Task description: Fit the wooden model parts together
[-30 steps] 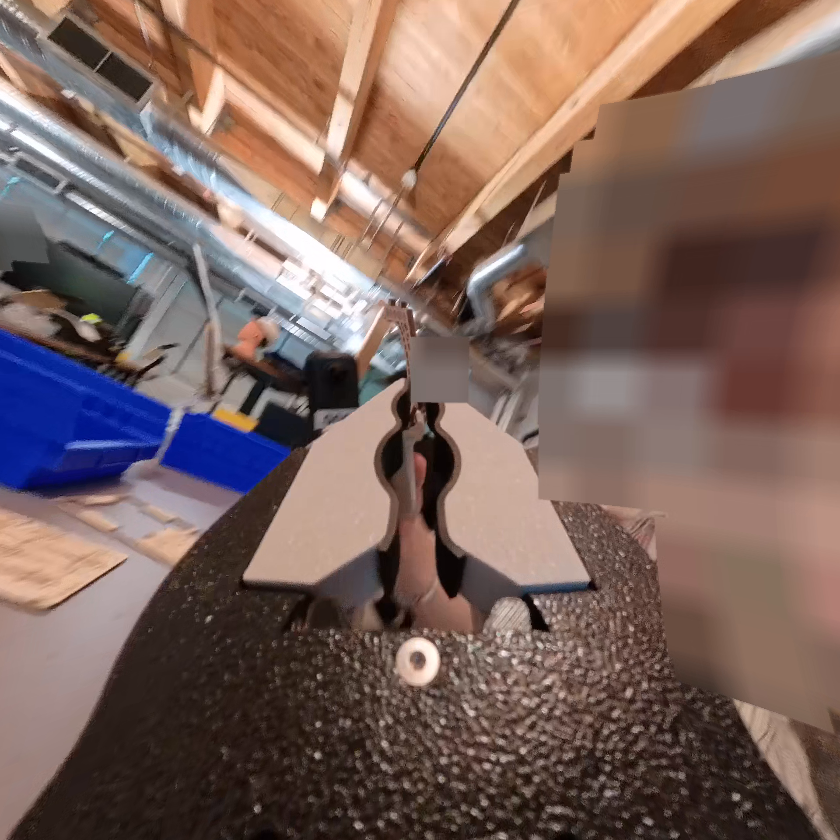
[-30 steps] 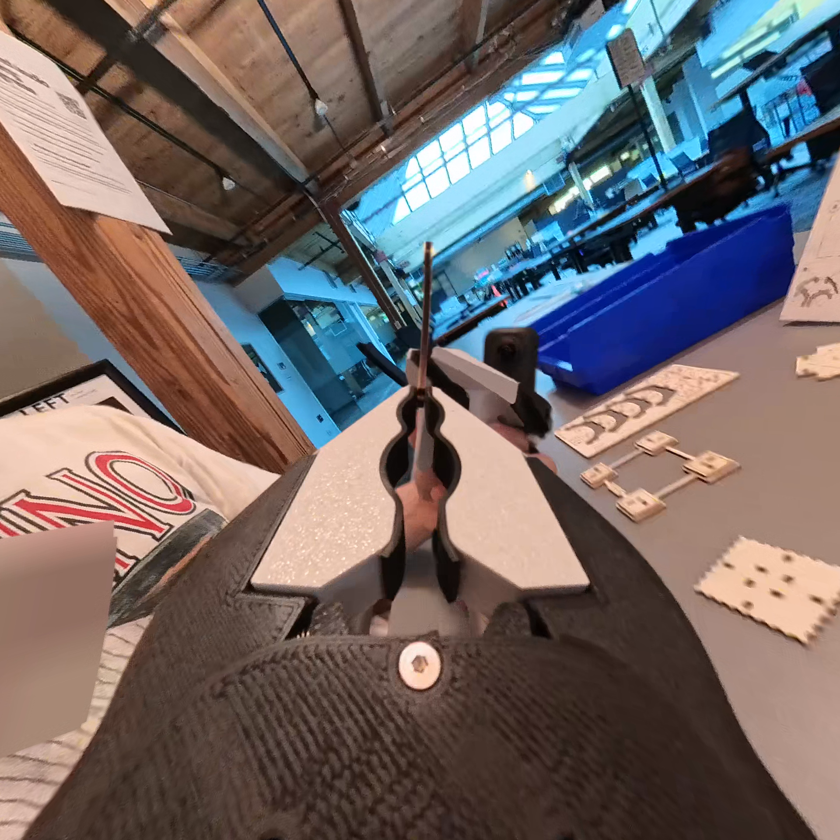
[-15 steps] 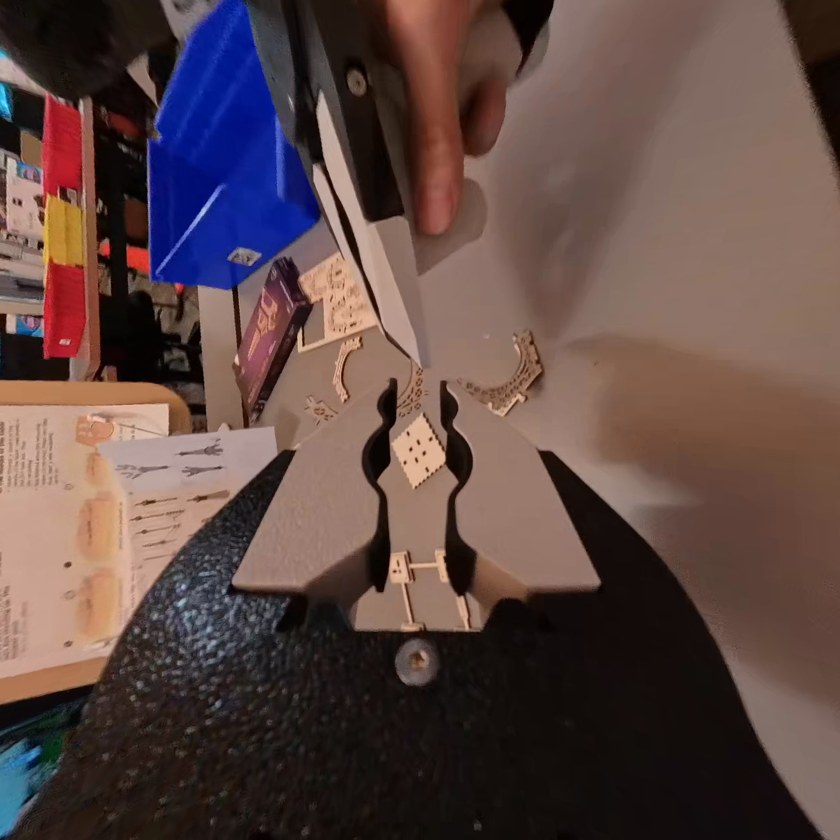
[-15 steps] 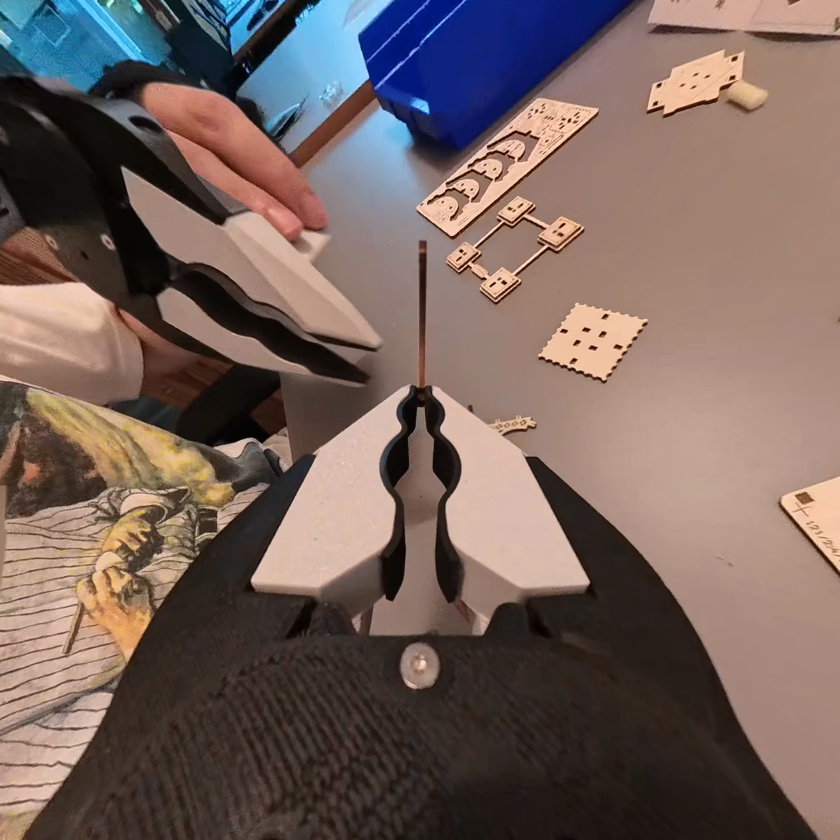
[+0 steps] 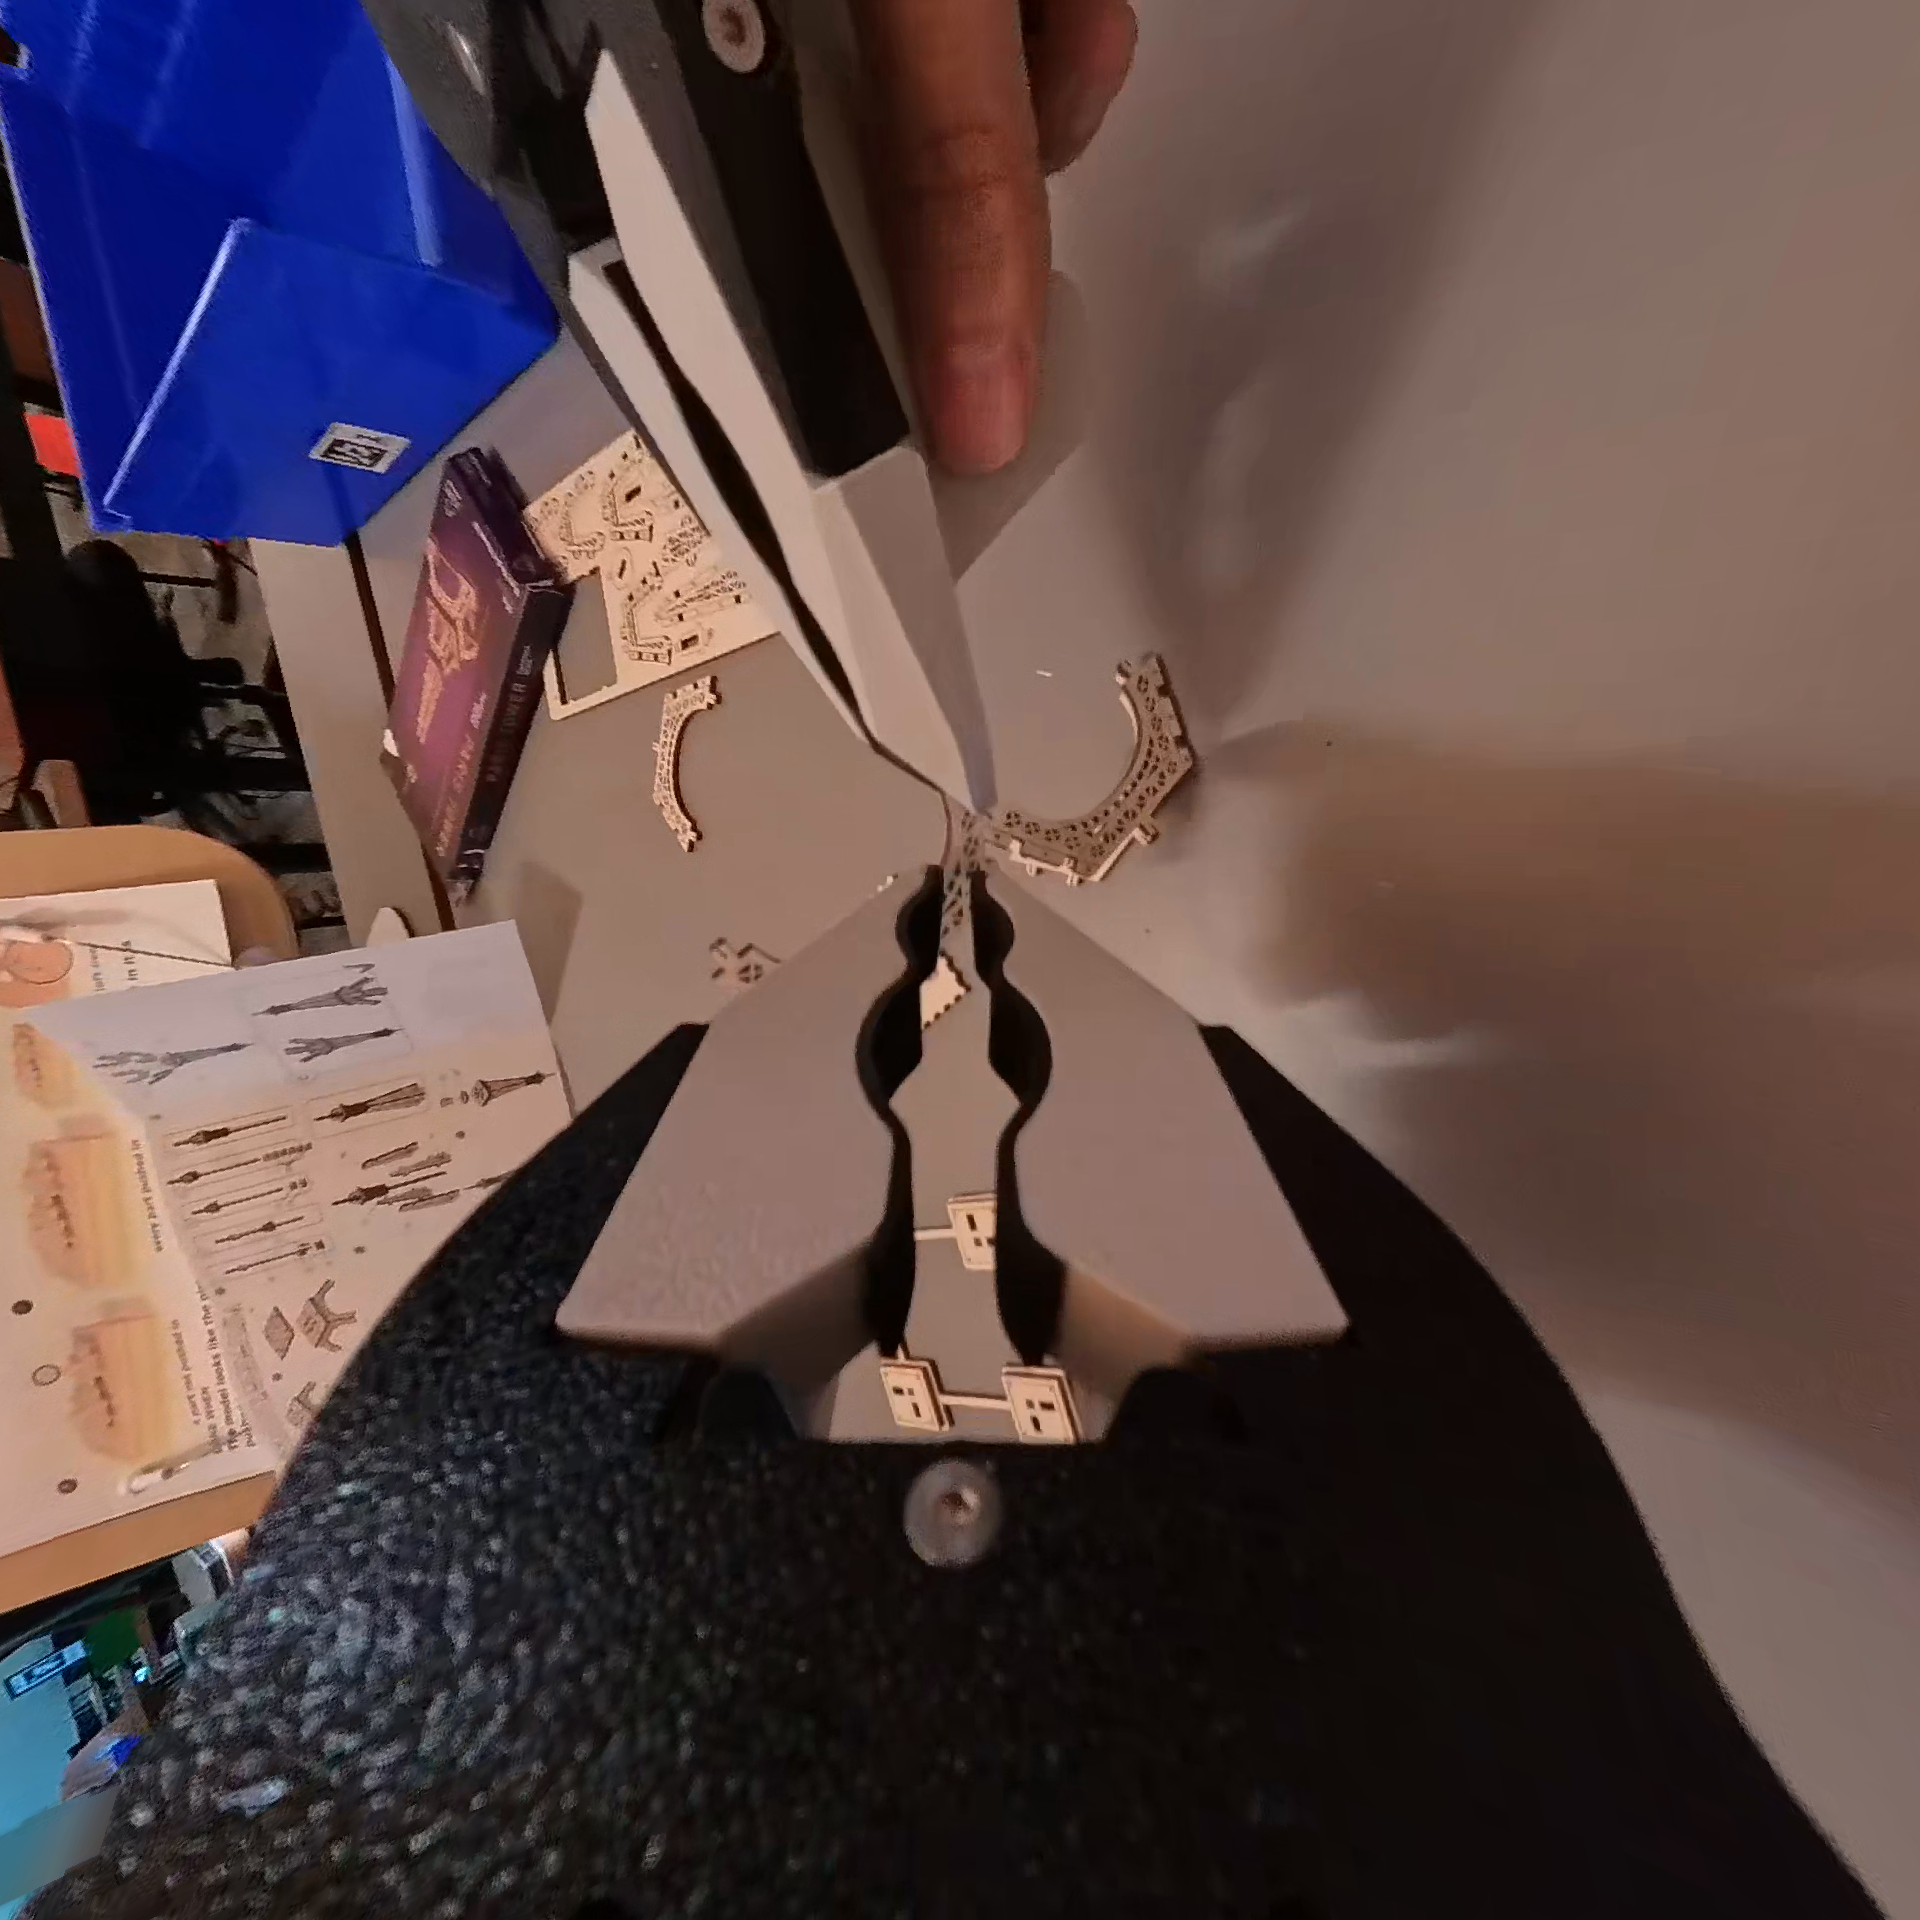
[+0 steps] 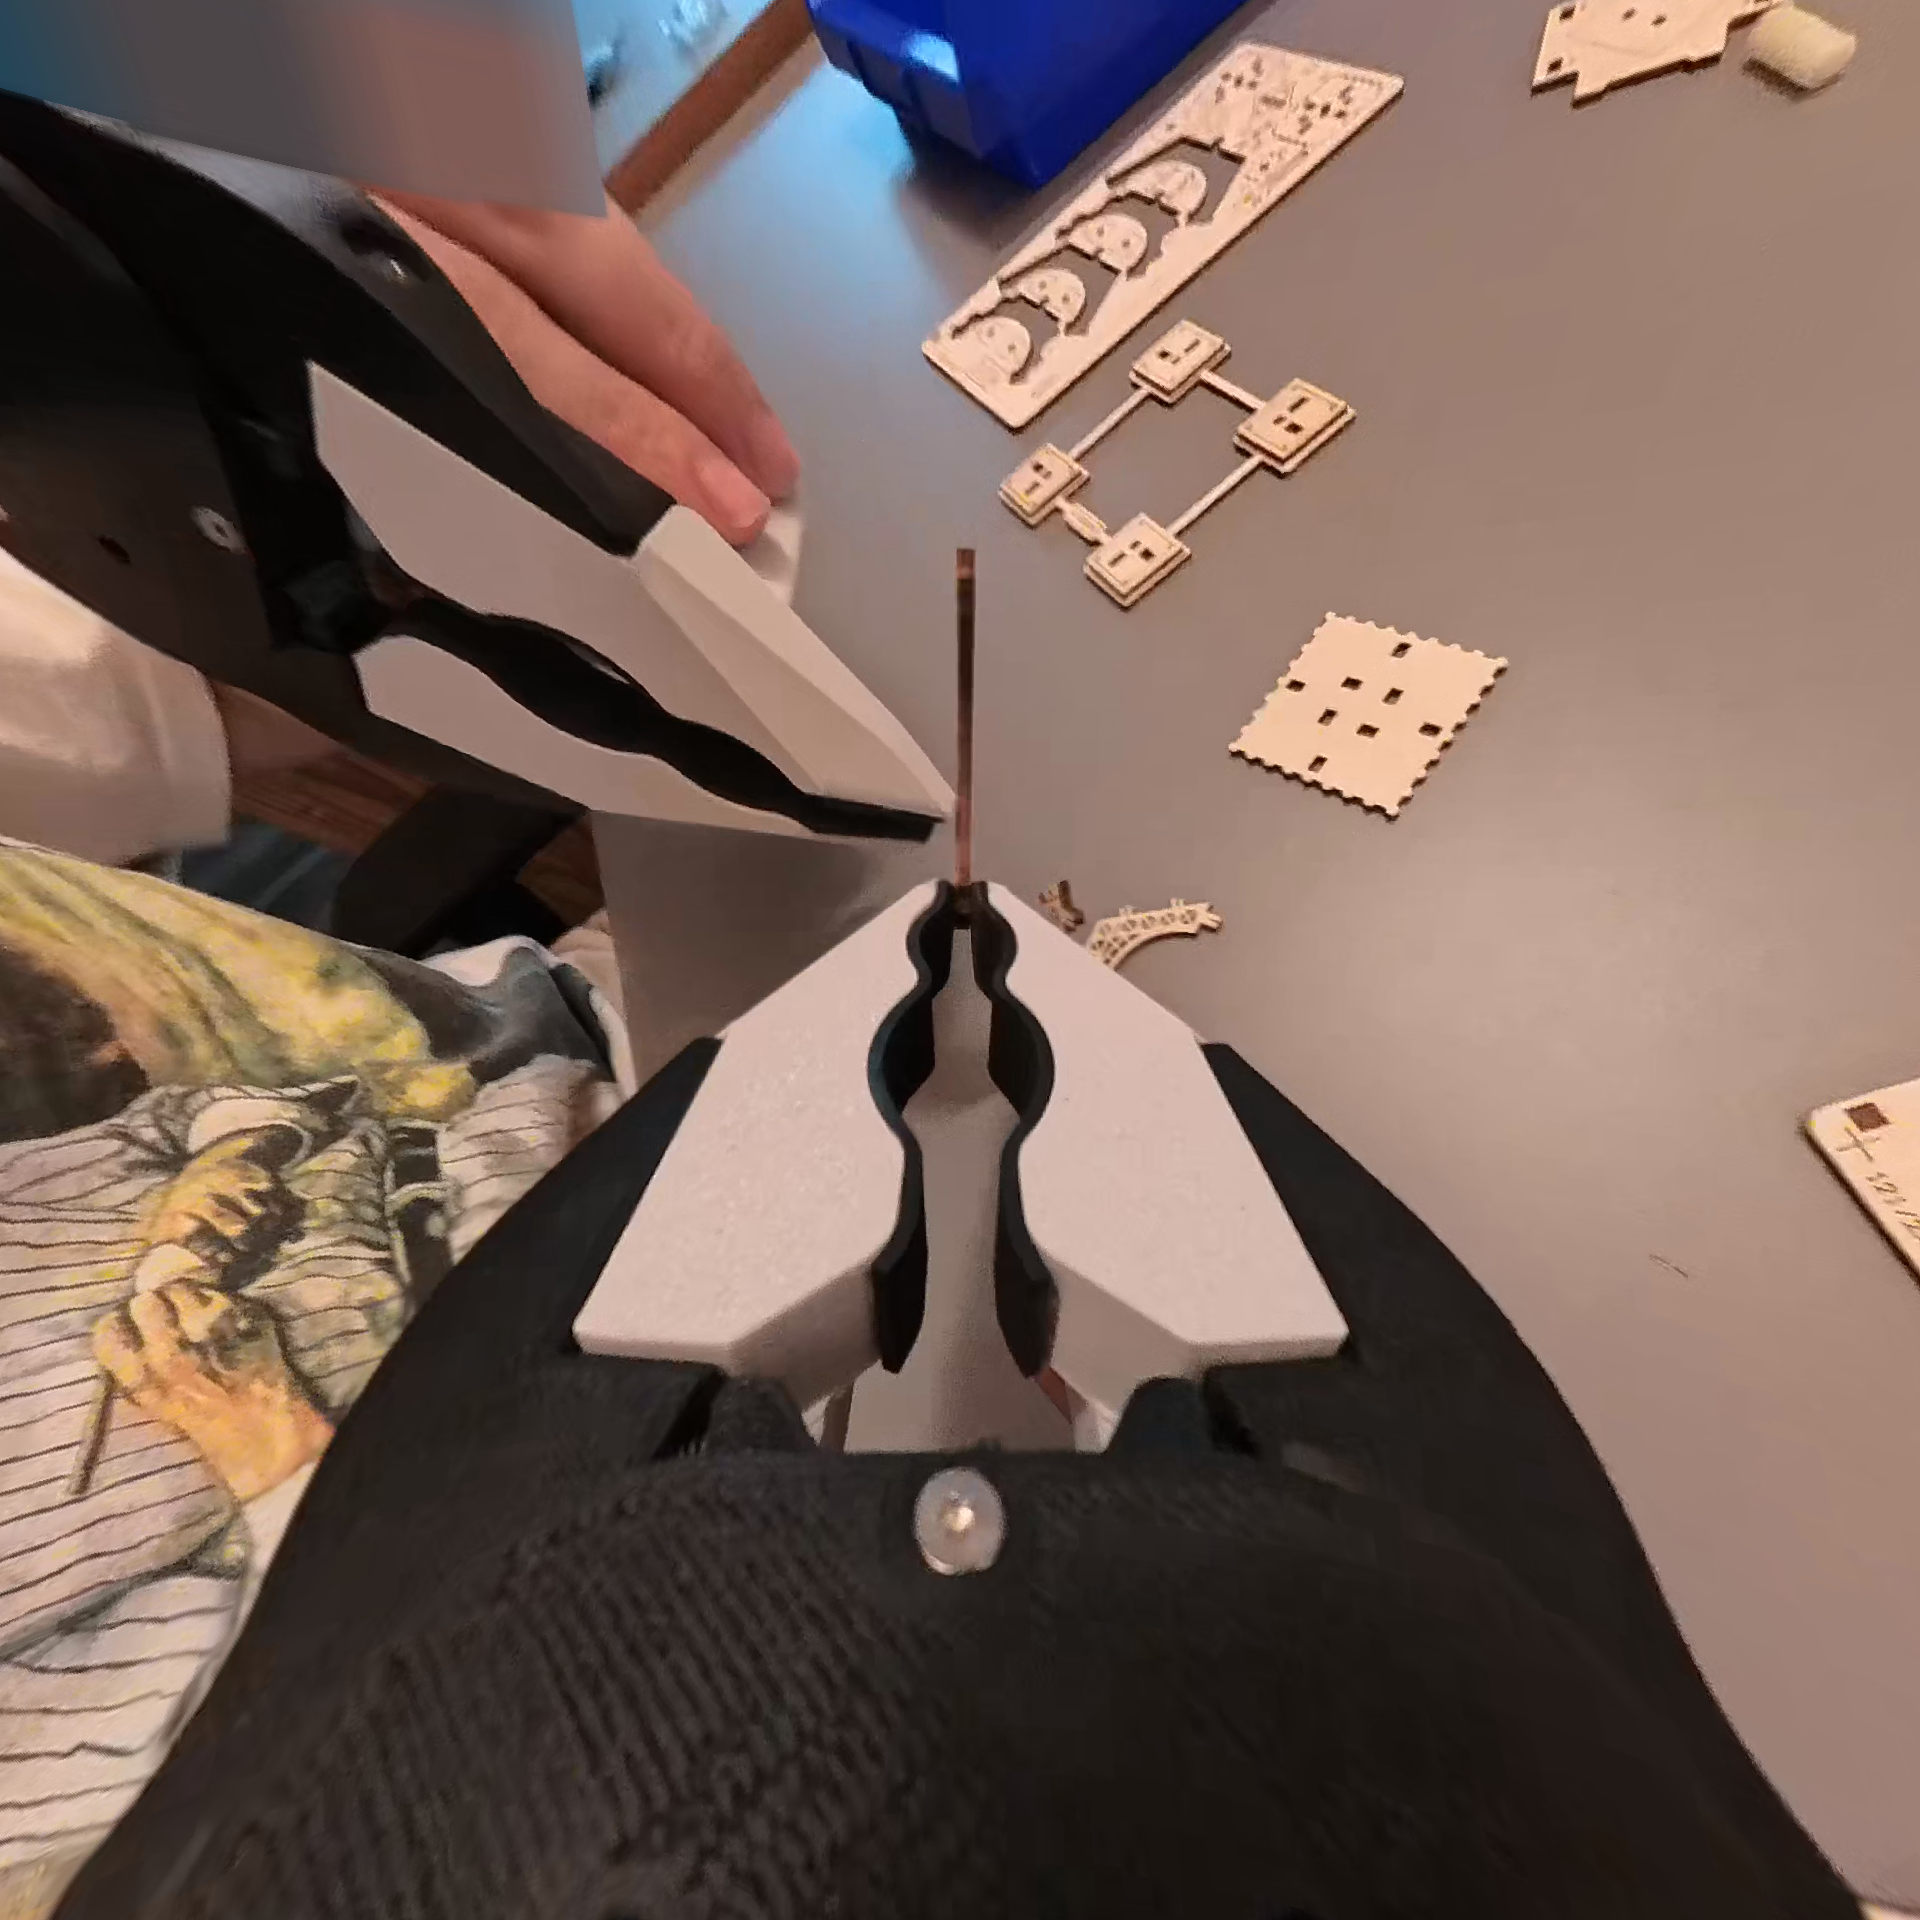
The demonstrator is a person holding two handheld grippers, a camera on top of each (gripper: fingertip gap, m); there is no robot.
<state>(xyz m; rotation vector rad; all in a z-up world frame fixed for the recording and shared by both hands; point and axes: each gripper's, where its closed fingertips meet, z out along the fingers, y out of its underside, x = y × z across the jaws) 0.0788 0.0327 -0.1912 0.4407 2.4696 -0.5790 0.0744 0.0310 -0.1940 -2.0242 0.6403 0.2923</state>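
My right gripper (image 6: 961,899) is shut on a thin wooden lattice strip (image 6: 965,707), seen edge-on and standing up from its tips above the grey table (image 6: 1558,1039). My left gripper (image 6: 940,821) comes in from the left, its jaws closed to a narrow slit, its tips against the strip's flat side. In the left wrist view the strip (image 5: 964,847) shows through the slit of my left gripper (image 5: 956,888), and the right gripper (image 5: 961,800) reaches down from above. I see nothing held in the left jaws.
On the table lie a slotted square plate (image 6: 1371,717), a four-pad frame (image 6: 1174,457), a cut-out sheet (image 6: 1153,229), an arched lattice part (image 5: 1112,810) and a curved leg (image 5: 681,758). A blue bin (image 5: 260,312), a purple box (image 5: 468,675) and instruction sheets (image 5: 208,1195) are nearby. Both grippers' tips are close together, under 4 cm apart. The slotted square plate (image 6: 1371,717) is about 12 centimetres from both grippers' fingertips.
Both grippers swung down from pointing at the ceiling to over the table. Since half a second ago the left jaws have narrowed and their tips have moved up to the strip.
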